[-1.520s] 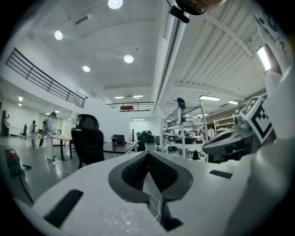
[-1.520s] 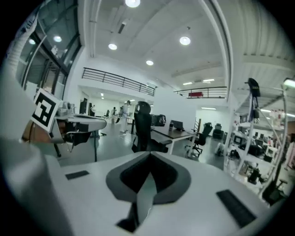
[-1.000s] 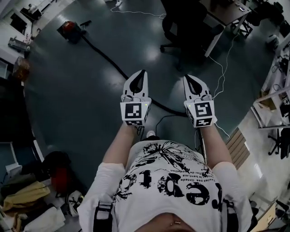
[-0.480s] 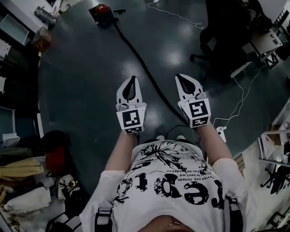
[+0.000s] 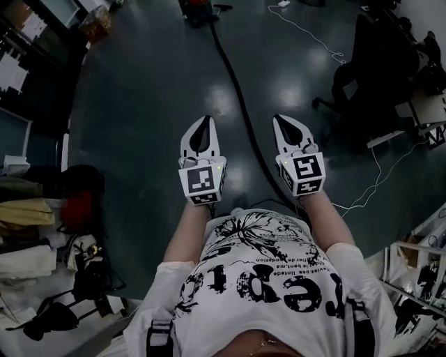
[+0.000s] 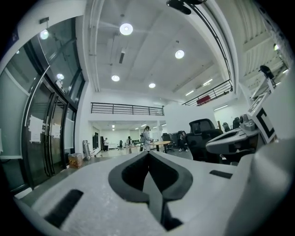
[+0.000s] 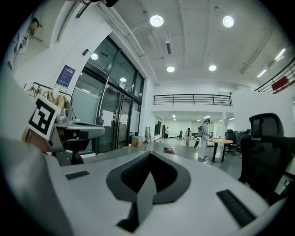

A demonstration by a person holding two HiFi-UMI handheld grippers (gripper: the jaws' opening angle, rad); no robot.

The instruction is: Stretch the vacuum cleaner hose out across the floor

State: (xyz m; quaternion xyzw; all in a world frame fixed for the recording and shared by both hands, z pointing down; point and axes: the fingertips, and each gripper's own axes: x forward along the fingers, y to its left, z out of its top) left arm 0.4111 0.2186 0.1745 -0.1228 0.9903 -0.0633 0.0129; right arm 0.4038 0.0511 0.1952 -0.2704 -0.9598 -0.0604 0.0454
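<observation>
Black hose [image 5: 237, 94] runs nearly straight between left hand-held gripper [image 5: 202, 125] and right hand-held gripper [image 5: 286, 125], both closed, empty.

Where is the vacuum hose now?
In the head view, the hose lies on the floor, running from the red vacuum cleaner at the top edge down between the left claw and the right claw.

vacuum cleaner [image 5: 196, 8]: cut off by top edge | hose [image 5: 235, 90]: near end hidden behind shirt [image 5: 265, 279]
</observation>
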